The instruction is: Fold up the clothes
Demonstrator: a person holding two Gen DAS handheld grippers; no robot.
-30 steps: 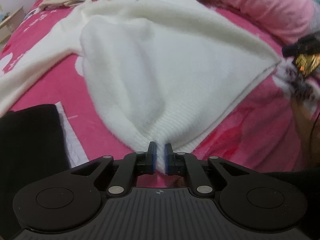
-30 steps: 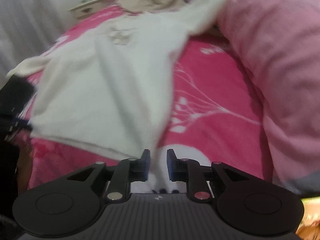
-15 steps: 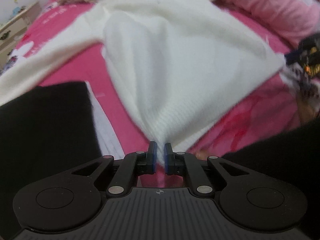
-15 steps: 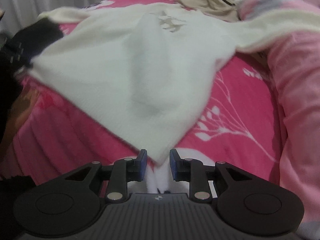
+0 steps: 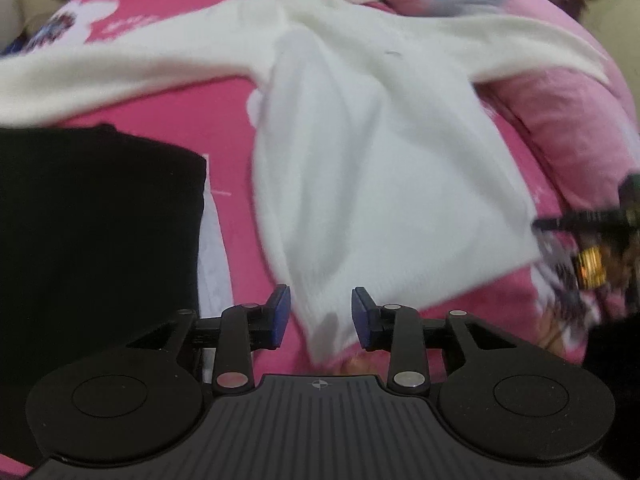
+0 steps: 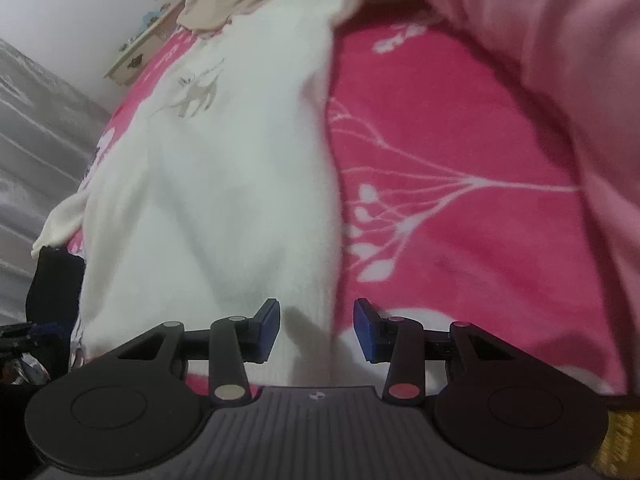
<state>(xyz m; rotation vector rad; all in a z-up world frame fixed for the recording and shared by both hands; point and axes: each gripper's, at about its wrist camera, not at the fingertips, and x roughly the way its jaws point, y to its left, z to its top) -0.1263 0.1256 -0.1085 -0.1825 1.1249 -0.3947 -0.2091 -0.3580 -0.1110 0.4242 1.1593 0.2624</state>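
Fluffy white knit sweater lies spread on the bed's bright pink printed blanket, sleeves out to both sides. Left tongs and right tongs have just been opening; both stand apart, a hem corner lying loose between each pair of pads, unclamped. Folded black garment beside it.

Fuzzy white knit sweater lies on a plush pink blanket.
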